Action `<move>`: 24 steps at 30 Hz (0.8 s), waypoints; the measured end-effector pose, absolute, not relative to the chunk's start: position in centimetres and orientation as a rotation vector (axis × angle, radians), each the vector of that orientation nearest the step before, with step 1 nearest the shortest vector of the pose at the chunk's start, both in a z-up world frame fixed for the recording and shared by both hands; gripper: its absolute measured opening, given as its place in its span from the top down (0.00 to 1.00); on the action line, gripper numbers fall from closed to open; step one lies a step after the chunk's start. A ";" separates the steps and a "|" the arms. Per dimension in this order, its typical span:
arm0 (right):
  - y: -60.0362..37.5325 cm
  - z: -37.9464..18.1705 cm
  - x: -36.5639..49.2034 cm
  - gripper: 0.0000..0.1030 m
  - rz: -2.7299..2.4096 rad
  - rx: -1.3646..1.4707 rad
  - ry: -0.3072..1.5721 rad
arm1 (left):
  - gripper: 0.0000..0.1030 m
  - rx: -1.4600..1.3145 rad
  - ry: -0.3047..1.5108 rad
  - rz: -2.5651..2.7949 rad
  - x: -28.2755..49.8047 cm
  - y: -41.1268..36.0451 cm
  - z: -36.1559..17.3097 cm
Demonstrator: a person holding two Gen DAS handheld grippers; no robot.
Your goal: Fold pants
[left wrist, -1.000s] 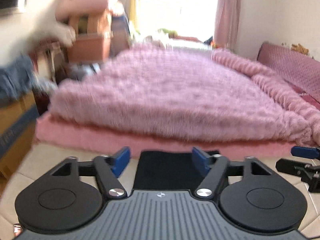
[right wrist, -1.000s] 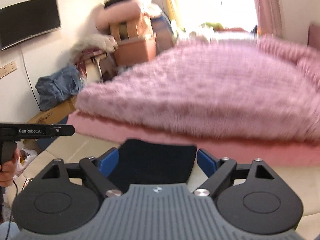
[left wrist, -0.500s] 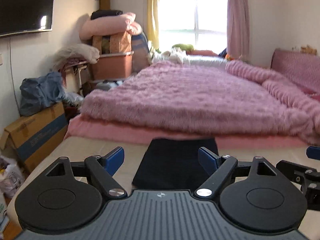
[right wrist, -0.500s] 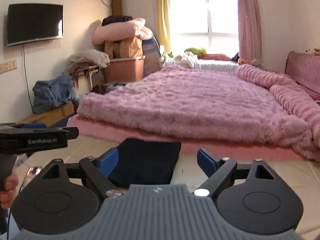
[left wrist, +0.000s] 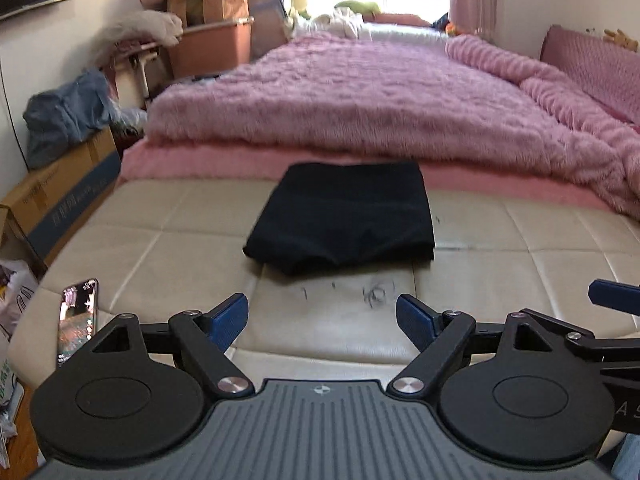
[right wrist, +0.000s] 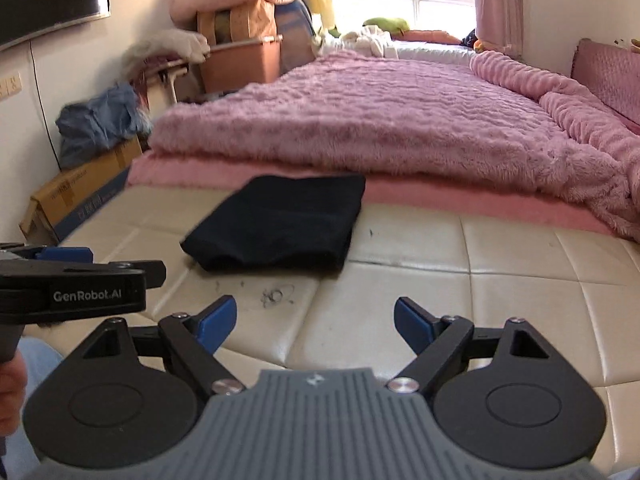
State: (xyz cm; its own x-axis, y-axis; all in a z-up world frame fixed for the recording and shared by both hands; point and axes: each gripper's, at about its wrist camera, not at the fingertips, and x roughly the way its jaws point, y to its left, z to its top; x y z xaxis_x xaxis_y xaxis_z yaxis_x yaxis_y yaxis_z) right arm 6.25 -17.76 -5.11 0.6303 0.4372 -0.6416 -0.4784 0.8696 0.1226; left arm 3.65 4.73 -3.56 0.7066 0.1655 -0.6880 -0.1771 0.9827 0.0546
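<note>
1. We see the black pants [left wrist: 342, 216] folded into a compact rectangle, lying flat on the cream padded bench [left wrist: 520, 240] at the foot of the bed; their far edge sits just beside the pink mattress edge [left wrist: 200, 160], and a rumpled fold faces us.
2. Dark scribble marks [left wrist: 374, 294] show on the bench surface between the pants and our grippers.
3. Our left gripper [left wrist: 322, 314] hangs above the near part of the bench, its blue-tipped fingers [left wrist: 230, 314] spread wide with nothing between them, apart from the pants.
4. Our right gripper [right wrist: 314, 318] is likewise held with fingers [right wrist: 412, 322] wide and empty, the pants ahead and to its left.
5. From the right wrist view we see the left gripper's body at the left edge, and part of the hand [right wrist: 12, 380] holding it.
6. A phone [left wrist: 78, 314] lies on the bench's left edge.
7. Beyond, a fluffy pink blanket [left wrist: 360, 104] covers the bed; a cardboard box [left wrist: 60, 200] stands on the floor at left.
</note>
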 end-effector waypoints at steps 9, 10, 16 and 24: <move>-17.2 -6.2 7.0 0.20 0.526 -0.072 0.765 | 0.05 -0.009 0.786 0.191 3.4 4.6 -4.7; -17.2 -6.1 7.1 0.20 0.526 -0.070 0.767 | 0.05 -0.009 0.787 0.190 3.5 4.5 -4.7; -17.1 -6.2 7.3 0.20 0.530 -0.070 0.772 | 0.05 0.007 0.789 0.192 3.7 4.4 -4.7; -17.1 -6.1 7.5 0.20 0.534 -0.067 0.773 | 0.05 0.002 0.793 0.189 3.8 4.4 -4.6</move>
State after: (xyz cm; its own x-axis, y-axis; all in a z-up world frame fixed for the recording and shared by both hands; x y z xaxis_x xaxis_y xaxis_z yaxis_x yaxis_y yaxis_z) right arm 7.46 -17.11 -6.11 0.5905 0.4346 -0.6800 -0.4825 0.8656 0.1343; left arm 3.77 4.40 -4.57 0.6857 0.1695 -0.7079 -0.1684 0.9831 0.0723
